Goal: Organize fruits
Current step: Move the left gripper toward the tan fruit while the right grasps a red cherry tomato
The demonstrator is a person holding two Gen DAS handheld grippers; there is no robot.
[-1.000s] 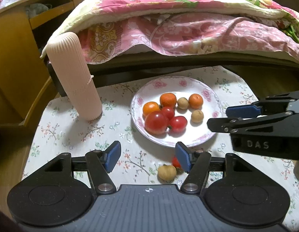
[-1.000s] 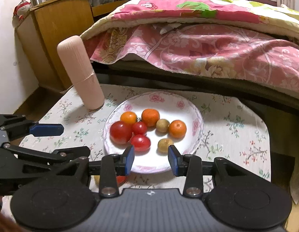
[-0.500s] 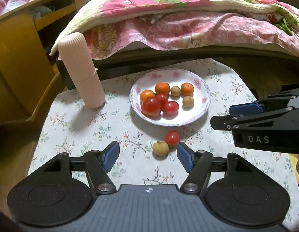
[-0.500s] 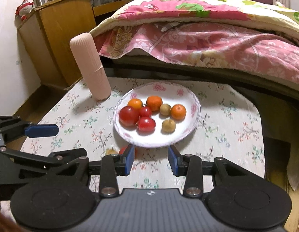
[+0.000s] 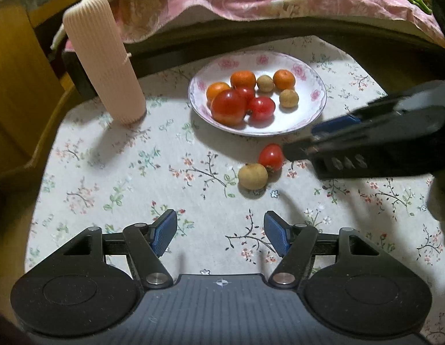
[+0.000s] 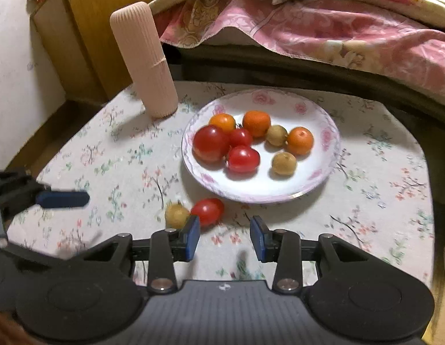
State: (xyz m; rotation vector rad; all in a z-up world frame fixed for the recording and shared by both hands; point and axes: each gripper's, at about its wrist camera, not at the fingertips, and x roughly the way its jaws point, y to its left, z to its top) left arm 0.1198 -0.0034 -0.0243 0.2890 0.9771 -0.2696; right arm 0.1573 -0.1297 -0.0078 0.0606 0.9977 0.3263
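A white flowered plate (image 5: pixel 308 115) (image 6: pixel 317 178) holds tomatoes, oranges and small brown fruits. A loose red tomato (image 5: pixel 270 156) (image 6: pixel 208 211) and a brown fruit (image 5: pixel 252 176) (image 6: pixel 177 215) lie touching on the cloth in front of the plate. My left gripper (image 5: pixel 219 237) is open and empty, well short of the loose fruits. My right gripper (image 6: pixel 224 238) is open and empty, its left fingertip (image 6: pixel 192 237) just in front of the loose tomato. In the left wrist view it (image 5: pixel 317 141) reaches in from the right beside the tomato.
A tall ribbed pink cylinder (image 5: pixel 104 60) (image 6: pixel 144 60) stands at the table's back left. A bed with a pink quilt (image 6: pixel 323 26) runs along the far edge. A wooden cabinet (image 6: pixel 93 28) stands at the left. The table has a flowered cloth (image 5: pixel 136 172).
Both grippers have pulled back from the plate and tilted down; the loose tomato and brown fruit now show farther ahead. The right gripper has come in close to the loose tomato.
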